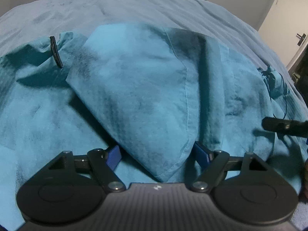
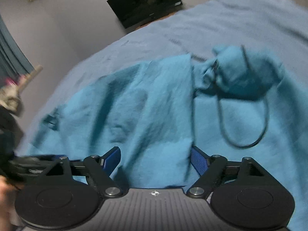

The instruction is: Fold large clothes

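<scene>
The jacket [image 1: 134, 88], a large teal garment, lies spread and rumpled on the bed [image 1: 134, 7], which is covered in a grey-blue sheet. In the left wrist view a folded panel of the jacket runs diagonally toward the camera, its stitched corner hanging between the spread fingers of the left gripper [image 1: 156, 156]. The blue pads [image 1: 113, 156] stand well apart on either side of that corner; the gripper is released and clamps nothing. A black tab [image 1: 55, 52] stands up from the fabric at upper left. A dark cord [image 1: 284, 94] trails over the cloth at right, near the tip of the right gripper [image 1: 284, 126], which enters from the right edge.

In the right wrist view, which is blurred, the right gripper [image 2: 156, 158] is likewise released, fingers wide, with a ridge of jacket fabric rising between them. The bunched hood [image 2: 248, 73] lies ahead to the right, a cord loop [image 2: 242, 144] below it. A dark screen [image 2: 146, 2] hangs on the wall beyond the bed.
</scene>
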